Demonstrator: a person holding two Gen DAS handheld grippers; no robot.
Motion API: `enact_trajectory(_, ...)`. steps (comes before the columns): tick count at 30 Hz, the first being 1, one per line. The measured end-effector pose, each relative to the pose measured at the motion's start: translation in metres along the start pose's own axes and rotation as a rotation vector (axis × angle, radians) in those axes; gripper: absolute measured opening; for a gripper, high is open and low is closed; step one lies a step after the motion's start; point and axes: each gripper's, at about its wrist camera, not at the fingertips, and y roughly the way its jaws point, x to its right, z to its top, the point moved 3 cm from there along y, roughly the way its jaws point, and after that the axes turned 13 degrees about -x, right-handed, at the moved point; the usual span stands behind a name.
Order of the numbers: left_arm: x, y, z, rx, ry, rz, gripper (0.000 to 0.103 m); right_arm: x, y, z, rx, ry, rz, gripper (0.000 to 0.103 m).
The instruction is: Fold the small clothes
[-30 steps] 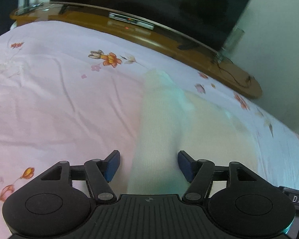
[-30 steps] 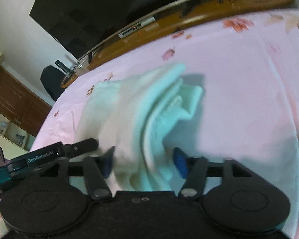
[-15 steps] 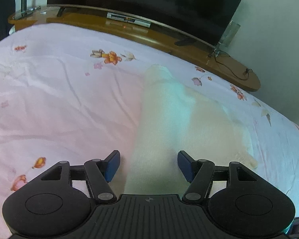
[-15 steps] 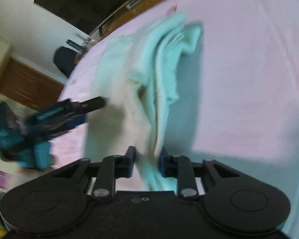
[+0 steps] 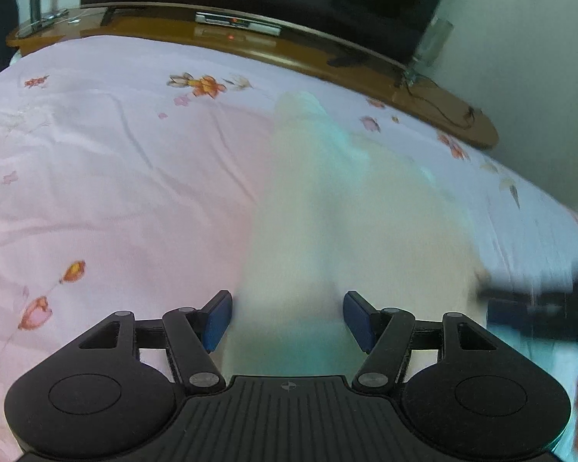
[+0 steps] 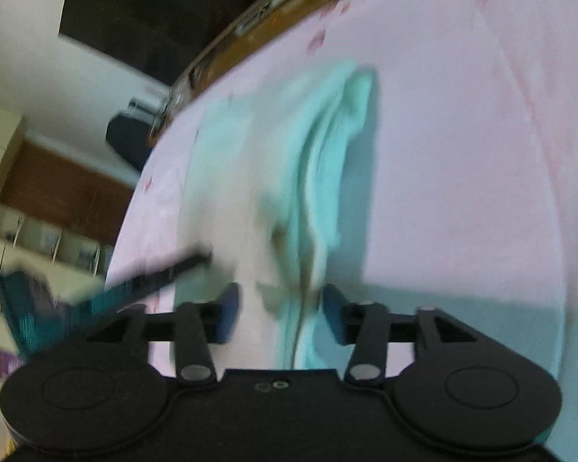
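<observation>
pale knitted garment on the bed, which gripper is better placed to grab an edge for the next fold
Probably right. The right gripper is open with the bunched edge of the pale knitted garment between its fingers. The left gripper, also open, straddles a flat, smooth stretch of cloth, harder to pinch. Both views are blurred.

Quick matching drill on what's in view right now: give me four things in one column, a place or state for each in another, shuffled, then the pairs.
1. left gripper
2. white garment
3. floral bedsheet
4. wooden shelf

A. beyond the bed's far edge, under a dark screen
B. pale pink, spread under the clothing
C. lying bunched on the bed
D. open, blue pads either side of cloth

Pairs: 1-D, 2-C, 3-B, 4-A
</observation>
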Motion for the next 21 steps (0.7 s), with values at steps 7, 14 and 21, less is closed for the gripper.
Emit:
enact_trajectory(7,-0.002,0.008,-0.009,0.001,-0.024,-0.001,0.064,0.015,0.027,0.055,0.053,0.107,0.051,0.059)
enact_trajectory(14,0.002,0.013,-0.009,0.029,-0.039,0.017,0.068,0.0,0.031,0.054,0.166,-0.08,-0.143,0.033)
enact_trajectory(21,0.011,0.004,-0.008,0.016,-0.069,0.051,0.069,-0.02,0.014,0.04,0.216,-0.147,-0.273,0.042)
